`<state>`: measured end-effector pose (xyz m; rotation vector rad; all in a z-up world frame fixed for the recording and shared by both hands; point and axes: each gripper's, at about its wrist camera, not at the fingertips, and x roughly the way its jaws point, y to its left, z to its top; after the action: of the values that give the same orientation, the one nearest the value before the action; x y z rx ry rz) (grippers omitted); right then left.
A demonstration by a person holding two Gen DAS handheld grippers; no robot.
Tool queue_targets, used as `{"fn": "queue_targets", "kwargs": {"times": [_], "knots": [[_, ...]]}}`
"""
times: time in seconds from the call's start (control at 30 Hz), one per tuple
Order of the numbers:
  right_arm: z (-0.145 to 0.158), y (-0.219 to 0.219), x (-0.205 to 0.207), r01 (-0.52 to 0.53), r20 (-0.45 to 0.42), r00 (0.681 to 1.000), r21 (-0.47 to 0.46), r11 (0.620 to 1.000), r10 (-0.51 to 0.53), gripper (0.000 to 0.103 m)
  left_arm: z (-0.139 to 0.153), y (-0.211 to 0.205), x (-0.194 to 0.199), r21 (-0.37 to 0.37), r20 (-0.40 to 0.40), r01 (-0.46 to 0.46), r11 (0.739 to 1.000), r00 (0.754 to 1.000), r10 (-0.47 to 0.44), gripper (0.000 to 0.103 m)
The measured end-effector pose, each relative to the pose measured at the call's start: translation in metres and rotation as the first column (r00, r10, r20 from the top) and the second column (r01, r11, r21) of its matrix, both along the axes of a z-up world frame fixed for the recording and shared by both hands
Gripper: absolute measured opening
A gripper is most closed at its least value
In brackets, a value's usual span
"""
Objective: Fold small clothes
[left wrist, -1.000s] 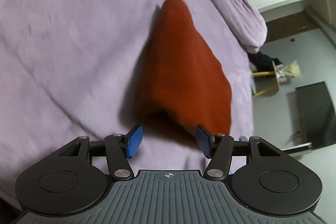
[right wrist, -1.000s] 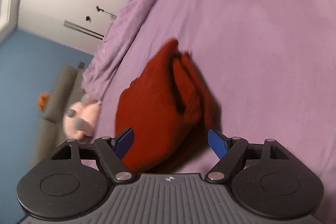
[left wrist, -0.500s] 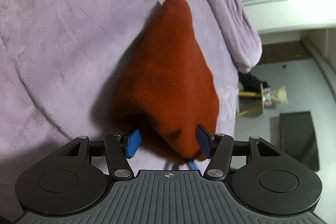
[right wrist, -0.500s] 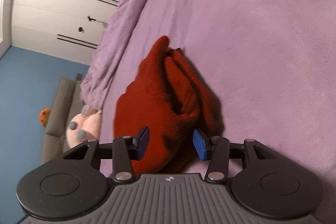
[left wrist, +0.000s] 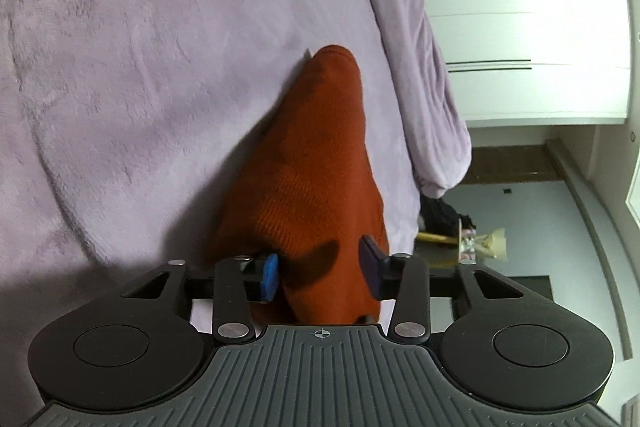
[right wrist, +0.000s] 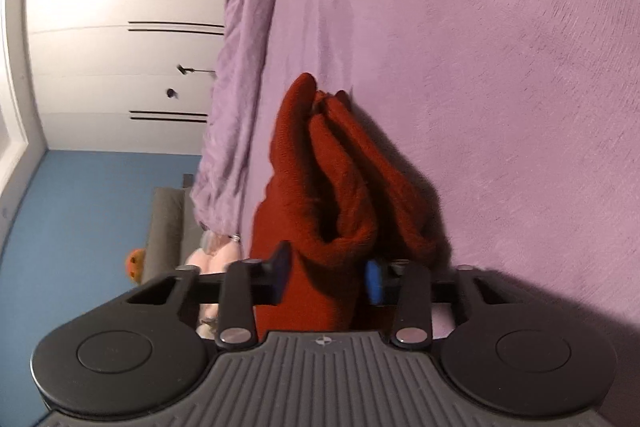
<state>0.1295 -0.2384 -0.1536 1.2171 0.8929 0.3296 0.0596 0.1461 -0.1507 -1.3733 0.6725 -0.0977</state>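
Both tongs are pinching one rust-red knitted garment point(left wrist: 312, 187) off the purple blanket point(left wrist: 140, 67).

Left gripper point(left wrist: 322, 273) and right gripper point(right wrist: 328, 277) are each closing narrowly on a near corner, probably lifting that edge to carry it over the far end, which is lying ahead on the bed. Nothing is blocking that path; white wardrobe doors point(right wrist: 120, 7) and a hanging blanket edge point(left wrist: 424, 87) are sitting off to the side.
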Motion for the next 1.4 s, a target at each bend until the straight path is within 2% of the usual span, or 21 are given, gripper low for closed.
{"fn": "queue_targets", "kwargs": {"times": [0.1,0.13,0.2,0.23,0.53,0.73,0.77,0.8,0.87,0.93,1.0,1.13,1.27,1.4], "knots": [[0.013,0.006,0.001,-0.022,0.028,0.999,-0.088,0.996,0.024,0.020,0.006,0.001,0.000,0.064,-0.027,0.021,0.998,0.999,-0.019,0.026],[0.014,0.005,0.000,-0.024,0.037,0.999,-0.050,0.998,0.026,0.019,0.008,0.001,0.000,0.085,-0.039,0.024,0.996,0.999,-0.021,0.026],[0.007,0.000,-0.001,0.004,0.028,1.000,0.124,0.992,-0.008,0.019,0.012,0.002,-0.001,0.110,-0.047,0.021,0.994,0.999,-0.016,0.025],[0.004,-0.002,-0.002,0.025,0.017,0.999,0.181,0.983,-0.029,0.019,0.014,0.003,-0.001,0.125,-0.052,0.019,0.992,0.999,-0.012,0.025],[0.020,0.002,0.000,0.009,0.043,0.999,0.058,0.998,-0.011,0.019,0.029,-0.001,-0.001,0.269,-0.109,0.063,0.961,0.993,-0.035,0.023],[0.024,0.003,0.001,0.003,0.061,0.998,0.076,0.997,-0.008,0.019,0.032,0.004,-0.009,0.242,-0.106,0.065,0.968,0.994,-0.040,0.022],[0.024,0.004,0.001,0.005,0.059,0.998,0.084,0.996,-0.010,0.019,0.031,0.002,-0.009,0.236,-0.099,0.071,0.969,0.994,-0.049,0.025],[0.023,0.004,0.001,0.008,0.056,0.998,0.093,0.996,-0.013,0.019,0.029,0.001,-0.009,0.224,-0.088,0.077,0.972,0.994,-0.058,0.033],[0.022,0.003,0.001,0.012,0.051,0.999,0.111,0.994,-0.018,0.019,0.024,-0.003,-0.006,0.175,-0.070,0.084,0.981,0.995,-0.072,0.040],[0.021,0.001,0.001,0.018,0.042,0.999,0.127,0.992,-0.024,0.019,0.019,-0.009,-0.002,0.158,-0.069,0.099,0.982,0.994,-0.089,0.043],[0.020,0.001,0.001,0.020,0.039,0.999,0.128,0.992,-0.025,0.019,0.017,-0.016,0.004,0.183,-0.091,0.106,0.977,0.992,-0.090,0.043],[0.023,0.000,0.001,0.013,0.037,0.999,0.064,0.998,-0.016,0.019,0.019,-0.020,0.012,0.280,-0.137,0.093,0.956,0.989,-0.056,0.040],[0.030,0.004,0.001,-0.004,0.049,0.999,-0.090,0.996,0.009,0.019,0.026,-0.020,0.011,0.332,-0.145,0.106,0.937,0.988,-0.061,0.034],[0.037,0.008,0.000,-0.033,0.059,0.997,-0.241,0.970,0.049,0.019,0.031,-0.018,0.008,0.344,-0.148,0.111,0.932,0.987,-0.063,0.030]]}}
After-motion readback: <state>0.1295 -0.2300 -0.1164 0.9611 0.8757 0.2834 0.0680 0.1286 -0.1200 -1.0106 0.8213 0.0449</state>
